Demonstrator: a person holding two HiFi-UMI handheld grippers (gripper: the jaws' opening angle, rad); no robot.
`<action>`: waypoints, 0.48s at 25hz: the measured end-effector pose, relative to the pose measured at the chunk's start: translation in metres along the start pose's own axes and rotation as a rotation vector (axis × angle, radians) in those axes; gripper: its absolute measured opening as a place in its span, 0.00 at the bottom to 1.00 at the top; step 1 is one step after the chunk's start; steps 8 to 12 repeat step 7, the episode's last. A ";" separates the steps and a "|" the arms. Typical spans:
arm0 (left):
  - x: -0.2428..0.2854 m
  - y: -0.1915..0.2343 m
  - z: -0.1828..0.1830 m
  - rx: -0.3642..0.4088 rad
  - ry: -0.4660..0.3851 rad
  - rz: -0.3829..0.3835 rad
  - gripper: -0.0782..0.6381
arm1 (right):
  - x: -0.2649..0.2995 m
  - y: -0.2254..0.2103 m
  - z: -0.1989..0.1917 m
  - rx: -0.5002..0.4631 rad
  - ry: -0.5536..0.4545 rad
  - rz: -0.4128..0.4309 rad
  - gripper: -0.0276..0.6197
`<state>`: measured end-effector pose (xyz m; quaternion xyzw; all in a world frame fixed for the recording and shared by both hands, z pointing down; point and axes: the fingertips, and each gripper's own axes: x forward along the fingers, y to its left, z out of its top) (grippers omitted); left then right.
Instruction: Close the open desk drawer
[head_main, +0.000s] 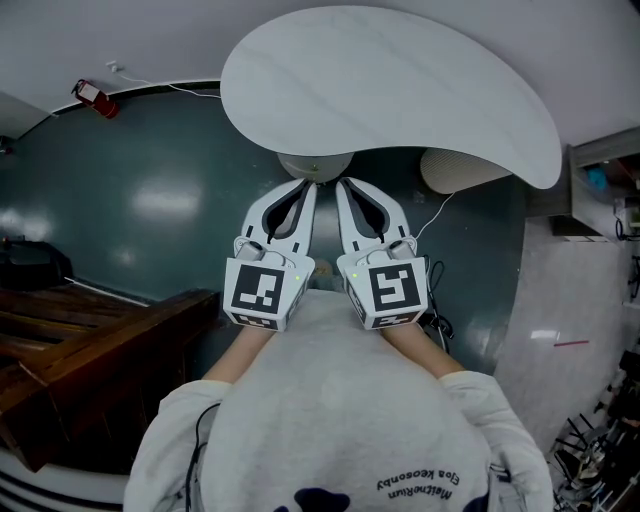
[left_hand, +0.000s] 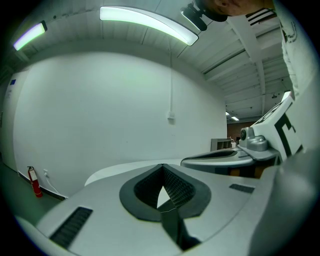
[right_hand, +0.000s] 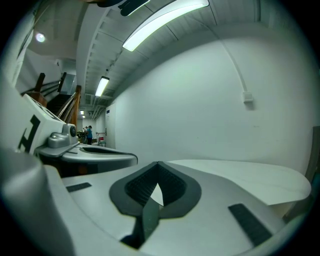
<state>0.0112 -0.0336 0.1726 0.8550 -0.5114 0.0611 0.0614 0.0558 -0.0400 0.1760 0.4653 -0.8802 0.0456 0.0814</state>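
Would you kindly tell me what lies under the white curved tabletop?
Beneath the white curved tabletop, a pale round base peeks out at its near edge, with a second pale round disc to its right, above dark green floor. The tabletop covers everything further under.

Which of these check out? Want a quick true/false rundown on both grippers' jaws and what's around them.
1. The left gripper has its jaws together and empty. True.
2. The right gripper clamps a drawer handle. False: its jaws are shut on nothing.
3. Both grippers sit side by side, pointing at the white table. True.
4. An open drawer shows in the head view. False: none is in sight.
5. A red fire extinguisher stands at the wall, far left. True.
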 end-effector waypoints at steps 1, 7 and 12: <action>-0.001 0.000 0.000 0.001 0.000 0.001 0.12 | 0.000 0.001 0.000 -0.001 -0.001 0.003 0.07; 0.000 -0.001 -0.001 0.003 -0.001 0.002 0.12 | 0.000 0.003 0.001 -0.003 -0.001 0.012 0.07; 0.000 -0.001 -0.001 0.003 -0.001 0.002 0.12 | 0.000 0.003 0.001 -0.003 -0.001 0.012 0.07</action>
